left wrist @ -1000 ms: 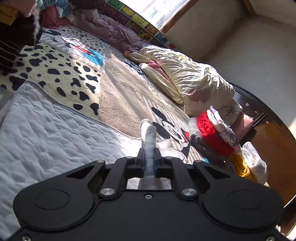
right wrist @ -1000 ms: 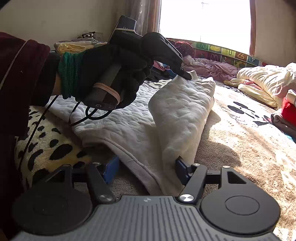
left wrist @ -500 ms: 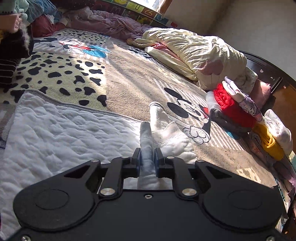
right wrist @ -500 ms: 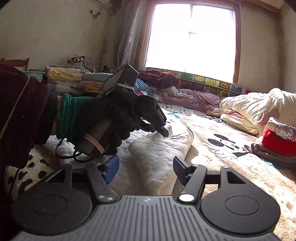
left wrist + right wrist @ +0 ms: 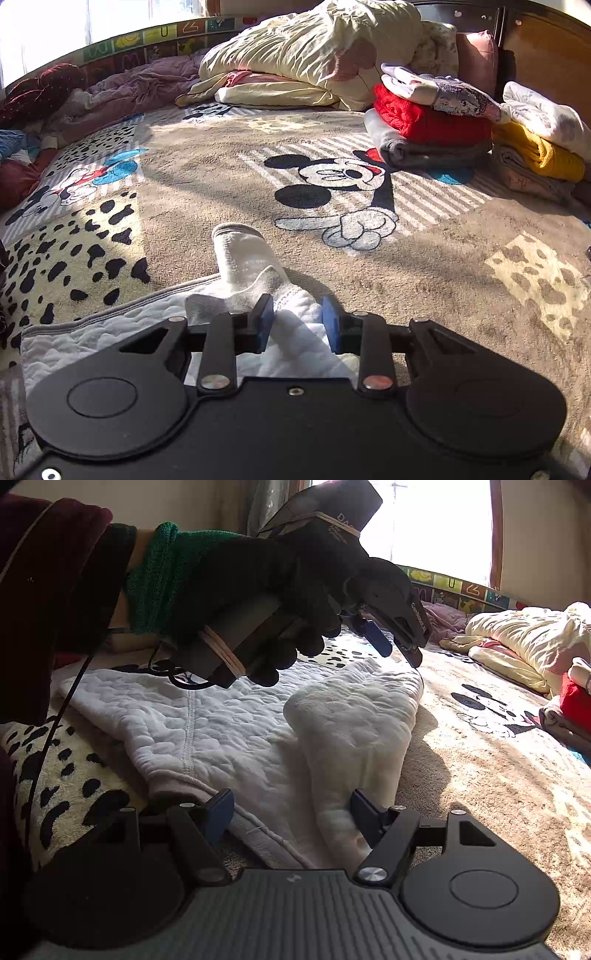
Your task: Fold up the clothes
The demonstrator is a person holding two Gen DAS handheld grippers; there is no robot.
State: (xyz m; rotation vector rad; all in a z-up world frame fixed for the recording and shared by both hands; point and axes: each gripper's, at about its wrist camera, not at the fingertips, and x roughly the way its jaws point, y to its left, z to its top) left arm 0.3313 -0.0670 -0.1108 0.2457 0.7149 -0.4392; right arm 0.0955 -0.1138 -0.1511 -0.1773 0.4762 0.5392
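Left tool (image 5: 297, 318) has let go of the white garment (image 5: 258, 266), jaws parted; right tool (image 5: 291, 814) remains open at 6 o'clock.

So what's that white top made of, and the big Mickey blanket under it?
The white top looks like soft quilted cotton, matte: puffy stitched bumps cover its outside, and the folded-over part shows a fuzzy, fleecy-looking inside. The Mickey blanket looks like plush fleece or short pile, probably synthetic: its nubbly nap catches the sunlight and the picture seems printed in. Neither fibre can be told for sure.
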